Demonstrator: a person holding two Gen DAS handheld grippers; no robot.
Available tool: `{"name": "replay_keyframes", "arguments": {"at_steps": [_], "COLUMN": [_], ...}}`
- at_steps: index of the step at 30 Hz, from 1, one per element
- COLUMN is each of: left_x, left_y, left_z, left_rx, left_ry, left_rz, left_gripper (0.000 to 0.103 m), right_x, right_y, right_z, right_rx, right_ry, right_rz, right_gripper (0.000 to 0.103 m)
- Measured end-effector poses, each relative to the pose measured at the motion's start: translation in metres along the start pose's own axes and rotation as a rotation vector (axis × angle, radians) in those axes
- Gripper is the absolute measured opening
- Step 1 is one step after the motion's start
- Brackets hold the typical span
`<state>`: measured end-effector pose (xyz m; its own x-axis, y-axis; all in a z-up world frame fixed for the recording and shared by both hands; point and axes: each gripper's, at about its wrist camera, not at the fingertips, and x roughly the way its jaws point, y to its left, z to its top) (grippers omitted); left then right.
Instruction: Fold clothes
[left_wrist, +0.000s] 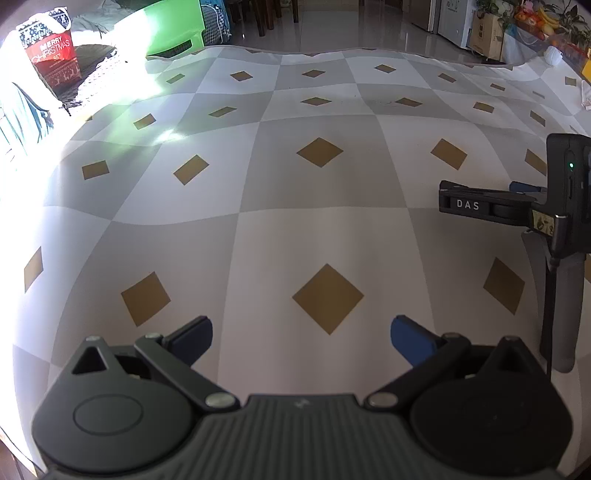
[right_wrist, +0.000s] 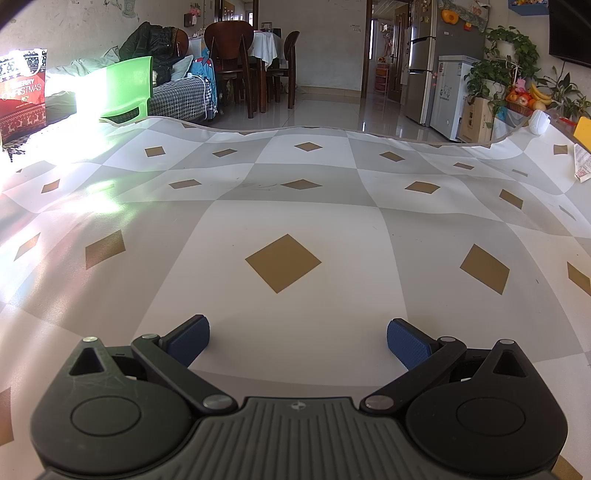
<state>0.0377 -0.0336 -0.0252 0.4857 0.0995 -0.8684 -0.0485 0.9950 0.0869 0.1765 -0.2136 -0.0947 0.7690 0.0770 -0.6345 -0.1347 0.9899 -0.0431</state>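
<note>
- Left gripper (left_wrist: 301, 334): fingers spread wide, nothing between them, blue pads (left_wrist: 410, 338) just above the desk cover (left_wrist: 295, 229).
- Right gripper (right_wrist: 298, 338): fingers also spread wide and empty, textured blue pads (right_wrist: 408, 341) low over the same cover.
- The right gripper (left_wrist: 480, 205) also shows at the right edge of the left wrist view, side-on, "DAS" printed on it, green light on its black body, grey handle (left_wrist: 565, 306) below.
- Desk cover: grey and white checks with tan diamonds, slightly wavy at the far edge; it fills the middle of both views.
- Clothes: none on the desk between or near the fingers. A teal garment (left_wrist: 22, 118) hangs at the far left edge in the left wrist view; piled fabric (right_wrist: 74, 70) sits far left behind the glare in the right wrist view, kind can't be told.
- Far left: red "Merry Christmas" bag (right_wrist: 22, 92), green plastic chair (right_wrist: 129, 86).
- Strong sun glare washes out the left side of the desk.
- Far right: white round object (right_wrist: 538, 122), yellow item (right_wrist: 583, 134), printed packet (right_wrist: 583, 166) on the desk edge.
- Background: dark wooden chairs (right_wrist: 229, 48), fridge (right_wrist: 421, 62), plants, fruit (right_wrist: 528, 96).
</note>
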Motion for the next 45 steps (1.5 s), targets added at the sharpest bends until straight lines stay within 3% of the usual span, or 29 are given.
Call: {"name": "replay_keyframes", "arguments": {"at_steps": [23,30,45], "left_x": [0.017,0.011,-0.015], "left_y": [0.0,-0.001,-0.007], "left_z": [-0.011,-0.012,-0.025], "left_rx": [0.009,-0.007,0.066], "left_ry": [0.062,0.037,-0.027], "left_rz": [0.006,-0.01,-0.072], "left_gripper": [0.103,0.103,0.103], "right_x": [0.0,0.0,0.0], "right_y": [0.0,0.0,0.0], "right_z": [0.0,0.0,0.0], "right_rx": [0.0,0.0,0.0], "right_ry": [0.0,0.0,0.0], "right_rz": [0.0,0.0,0.0], "right_gripper": [0.103,0.103,0.103]}}
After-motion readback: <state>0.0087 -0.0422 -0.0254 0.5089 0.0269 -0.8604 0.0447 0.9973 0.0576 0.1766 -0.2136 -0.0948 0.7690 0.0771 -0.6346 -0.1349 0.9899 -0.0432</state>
